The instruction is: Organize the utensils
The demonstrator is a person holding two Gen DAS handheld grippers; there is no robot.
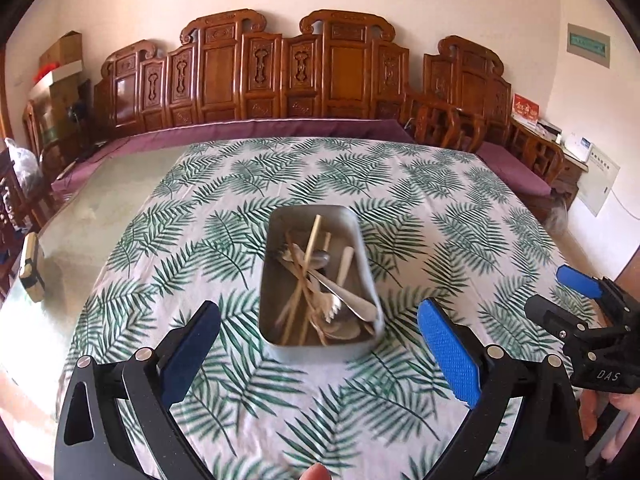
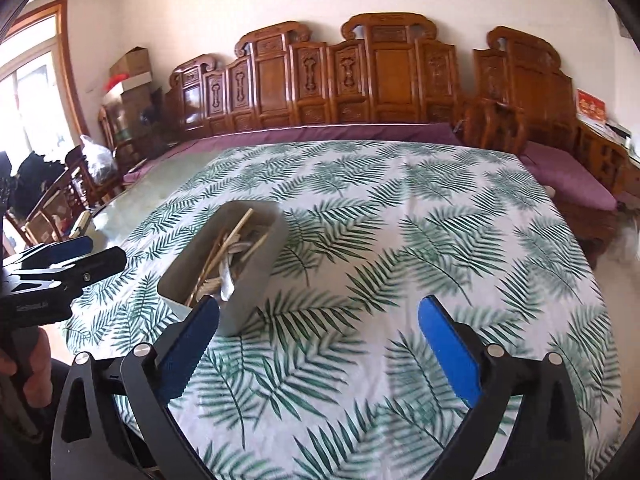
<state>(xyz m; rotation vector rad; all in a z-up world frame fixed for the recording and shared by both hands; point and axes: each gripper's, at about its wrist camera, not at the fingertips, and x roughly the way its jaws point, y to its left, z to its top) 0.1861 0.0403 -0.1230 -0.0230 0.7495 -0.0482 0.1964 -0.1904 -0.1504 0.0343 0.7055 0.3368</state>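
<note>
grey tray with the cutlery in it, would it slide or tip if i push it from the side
The grey tray looks low and wide, so it would probably slide, not tip. The leaf tablecloth may bunch under it. The loose chopsticks and forks would likely shift and rattle.

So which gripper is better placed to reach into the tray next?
Left. The left gripper is open with the tray of utensils centred straight ahead between its fingers. The right gripper, also open, faces bare tablecloth, with the tray off to its left.
</note>
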